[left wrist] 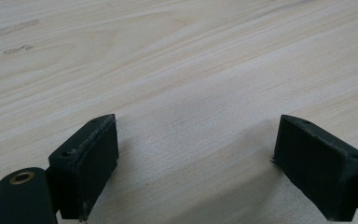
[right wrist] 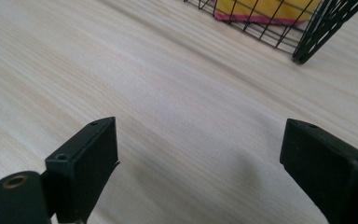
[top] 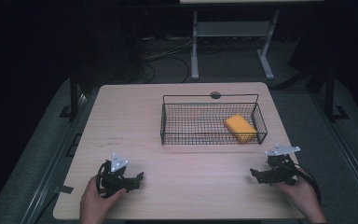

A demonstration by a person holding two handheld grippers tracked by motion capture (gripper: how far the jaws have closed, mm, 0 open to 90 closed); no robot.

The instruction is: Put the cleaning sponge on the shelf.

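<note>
A black wire basket (top: 168,122) stands on the far half of the pale wooden table (top: 135,116). A yellow sponge (top: 240,127) lies in its right end, and the right gripper view catches the basket's corner (right wrist: 317,35) with the sponge (right wrist: 265,7) behind the wires. My left gripper (top: 140,178) rests low near the table's front left, its jaws wide apart over bare wood (left wrist: 196,135). My right gripper (top: 254,174) sits near the front right, well short of the basket, jaws spread with nothing between them (right wrist: 198,154).
A metal stand with white legs (top: 195,56) and loose cables (top: 168,58) lie on the dark floor beyond the table. The table's front edge runs just beneath both hands. Bare wood lies between the two grippers.
</note>
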